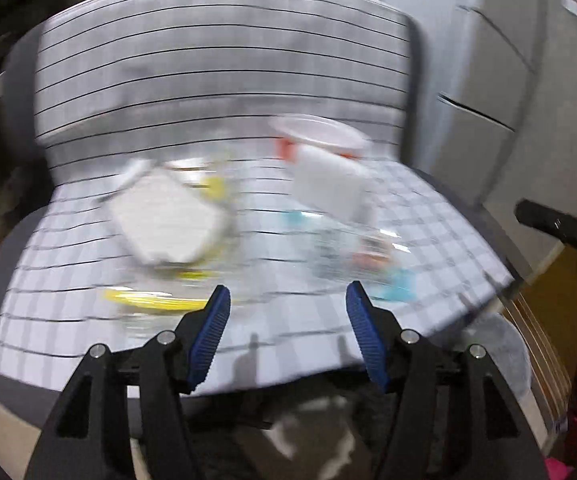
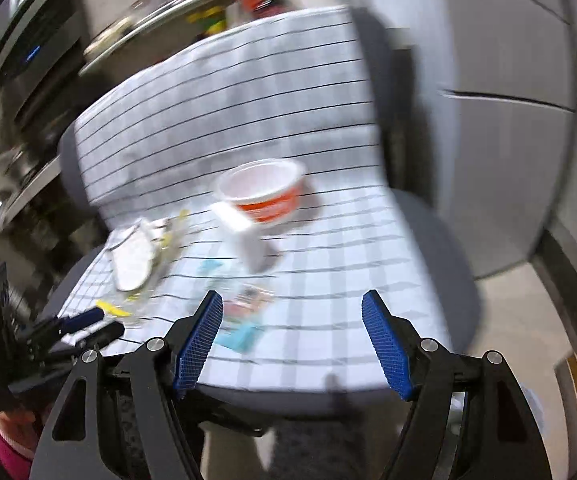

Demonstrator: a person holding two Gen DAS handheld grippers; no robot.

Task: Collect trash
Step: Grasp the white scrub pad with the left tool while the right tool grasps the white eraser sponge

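Trash lies on a chair seat covered by a checked cloth (image 1: 68, 320) (image 2: 328, 344). A red and white bowl (image 2: 266, 190) (image 1: 320, 136) stands at the back. A white carton (image 2: 244, 236) (image 1: 328, 184) lies in front of it. A white lid on a clear container with yellow bits (image 1: 168, 220) (image 2: 132, 256) lies at the left. A clear wrapper with blue and red print (image 1: 372, 256) (image 2: 244, 312) lies near the front. My left gripper (image 1: 286, 300) is open and empty above the front of the seat. My right gripper (image 2: 292, 312) is open and empty, close to the wrapper. Both views are blurred.
The chair's backrest (image 1: 224, 60) rises behind the trash. A grey fridge or cabinet (image 2: 508, 120) stands to the right. Cluttered shelves (image 2: 48, 80) stand at the left. The left gripper's fingers (image 2: 84, 320) show at the seat's left edge in the right wrist view.
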